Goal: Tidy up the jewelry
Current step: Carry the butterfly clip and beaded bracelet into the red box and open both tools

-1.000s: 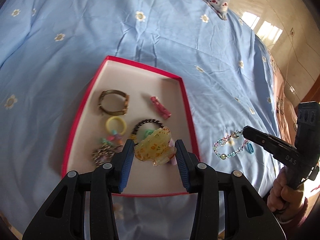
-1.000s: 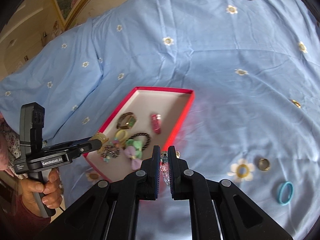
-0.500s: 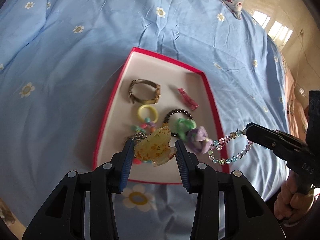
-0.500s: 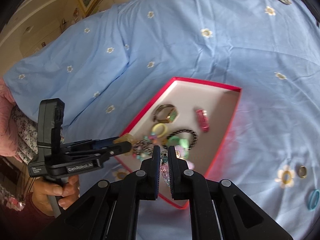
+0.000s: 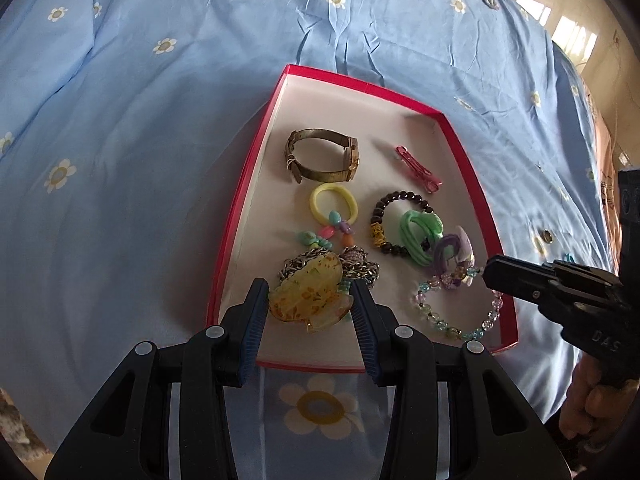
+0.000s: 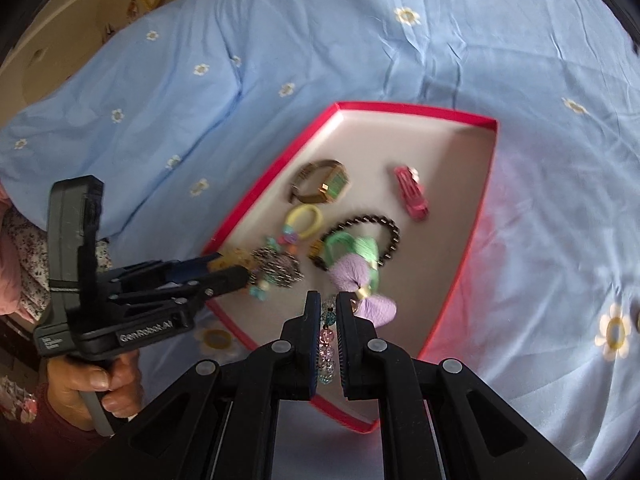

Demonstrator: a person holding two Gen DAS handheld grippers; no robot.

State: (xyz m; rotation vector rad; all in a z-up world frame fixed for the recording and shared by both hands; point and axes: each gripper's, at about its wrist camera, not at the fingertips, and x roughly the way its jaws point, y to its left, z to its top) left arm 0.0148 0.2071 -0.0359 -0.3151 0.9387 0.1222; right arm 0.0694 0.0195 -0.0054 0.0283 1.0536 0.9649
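Jaws clamped: we are pinching the amber hair claw [image 5: 310,300] in our left gripper [image 5: 310,312] and the beaded bracelet [image 5: 456,320] in our right gripper [image 6: 329,322], both above the red tray's [image 5: 256,184] near edge on the bed, likely for release inside.

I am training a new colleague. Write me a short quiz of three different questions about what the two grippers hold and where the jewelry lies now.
1. True or false: the left gripper is shut on the amber butterfly clip.
2. Multiple choice: the right gripper holds the clear bead bracelet over
A. the blue bedsheet
B. the red box
C. a pillow
3. Fill in: in the box, the gold watch lies at the far end beside the pink ____.

Key
1. True
2. B
3. hair clip
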